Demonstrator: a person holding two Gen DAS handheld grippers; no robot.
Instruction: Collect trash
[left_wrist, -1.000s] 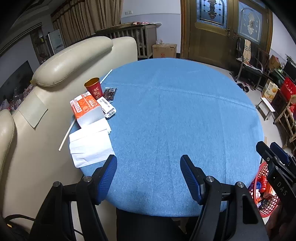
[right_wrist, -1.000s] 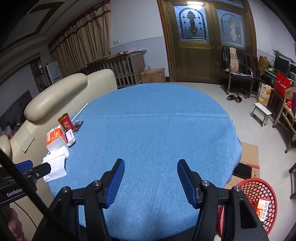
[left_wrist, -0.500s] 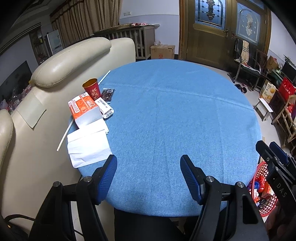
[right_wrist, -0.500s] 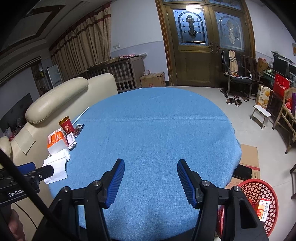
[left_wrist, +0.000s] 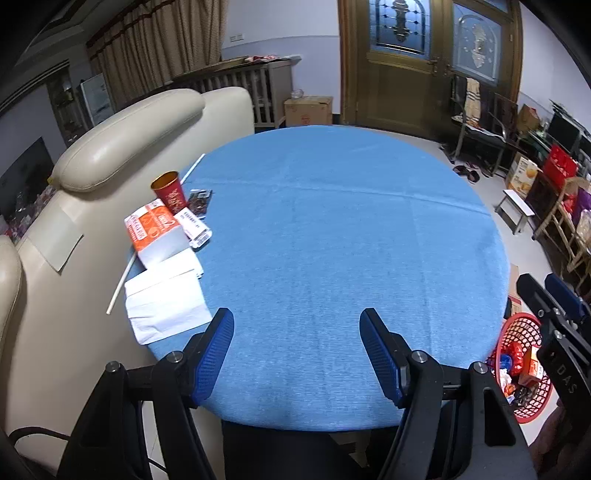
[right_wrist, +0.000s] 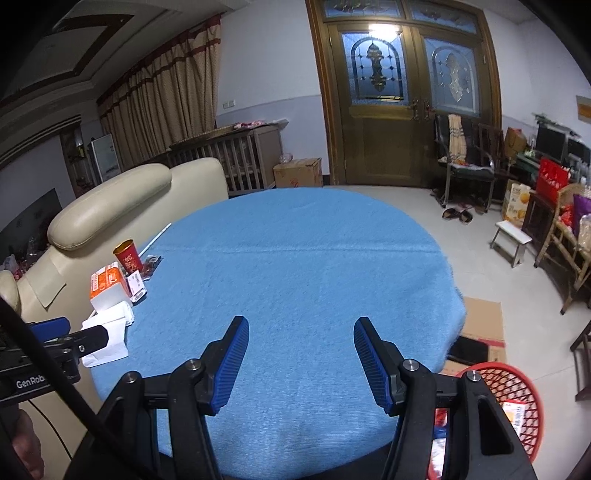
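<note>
A round table under a blue cloth (left_wrist: 332, 240) fills both views. At its left edge lie a red paper cup (left_wrist: 168, 190), an orange-and-white box (left_wrist: 155, 230), a small dark wrapper (left_wrist: 199, 197), a labelled white packet (left_wrist: 194, 227) and white tissues (left_wrist: 166, 295). The same cup (right_wrist: 128, 255) and box (right_wrist: 107, 284) show in the right wrist view. My left gripper (left_wrist: 296, 325) hangs open over the table's near edge, holding nothing. My right gripper (right_wrist: 301, 330) is open too, above the near edge. A red mesh basket (left_wrist: 517, 362) with trash stands on the floor at the right.
A cream leather sofa (left_wrist: 122, 147) presses against the table's left side, with a thin white stick (left_wrist: 120, 280) lying along it. Flat cardboard (right_wrist: 484, 321) lies on the floor beside the basket (right_wrist: 517, 402). A stool (right_wrist: 511, 236), chairs and boxes crowd the right wall.
The right wrist view has tilted up a little, so the table sits lower and more of the door shows. The left view has barely shifted. Both grippers stay open the same width.
</note>
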